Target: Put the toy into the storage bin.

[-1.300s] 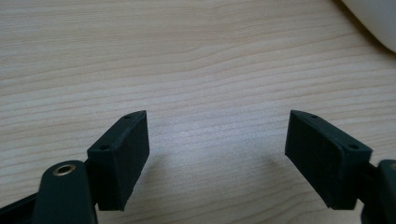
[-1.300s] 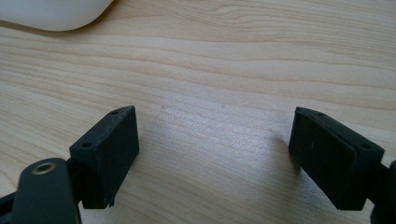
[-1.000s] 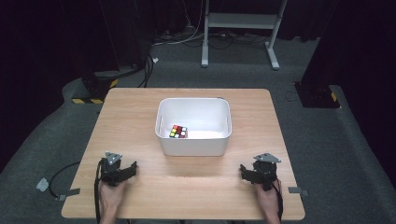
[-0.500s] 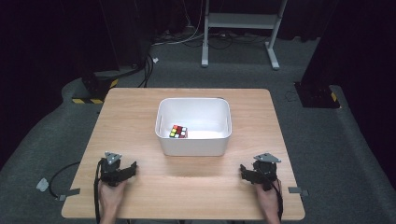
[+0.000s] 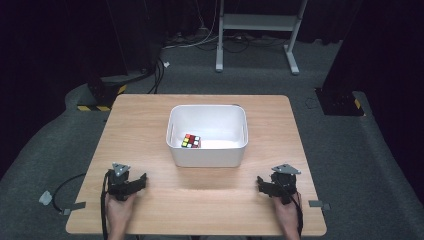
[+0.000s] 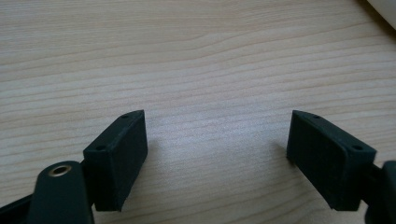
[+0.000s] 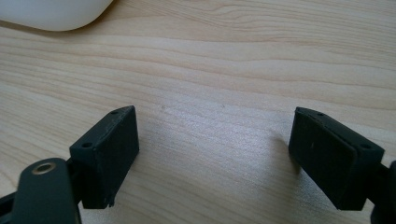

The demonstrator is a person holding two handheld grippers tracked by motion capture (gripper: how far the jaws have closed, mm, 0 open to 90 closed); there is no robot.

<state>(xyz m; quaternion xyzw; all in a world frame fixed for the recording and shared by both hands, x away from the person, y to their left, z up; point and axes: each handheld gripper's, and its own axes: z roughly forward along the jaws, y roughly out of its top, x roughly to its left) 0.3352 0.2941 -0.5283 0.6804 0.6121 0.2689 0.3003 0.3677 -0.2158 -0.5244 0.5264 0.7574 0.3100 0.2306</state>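
Observation:
A white plastic bin (image 5: 207, 159) stands in the middle of the wooden table (image 5: 200, 197). Inside it, at the near left, lies a colourful puzzle cube (image 5: 191, 141). My left gripper (image 5: 141, 179) rests low over the table at the front left, held in a hand, well short of the bin. Its jaws have just been opening, and only bare wood lies between them (image 6: 217, 116). My right gripper (image 5: 260, 181) sits at the front right, also in a hand. It stands open over bare wood (image 7: 215, 112).
A corner of the bin (image 6: 385, 5) edges into the left gripper view at top right, and the bin (image 7: 51, 14) also sits at top left of the right gripper view. Behind the table a metal stand (image 5: 255, 25), cables and dark equipment stand on grey floor.

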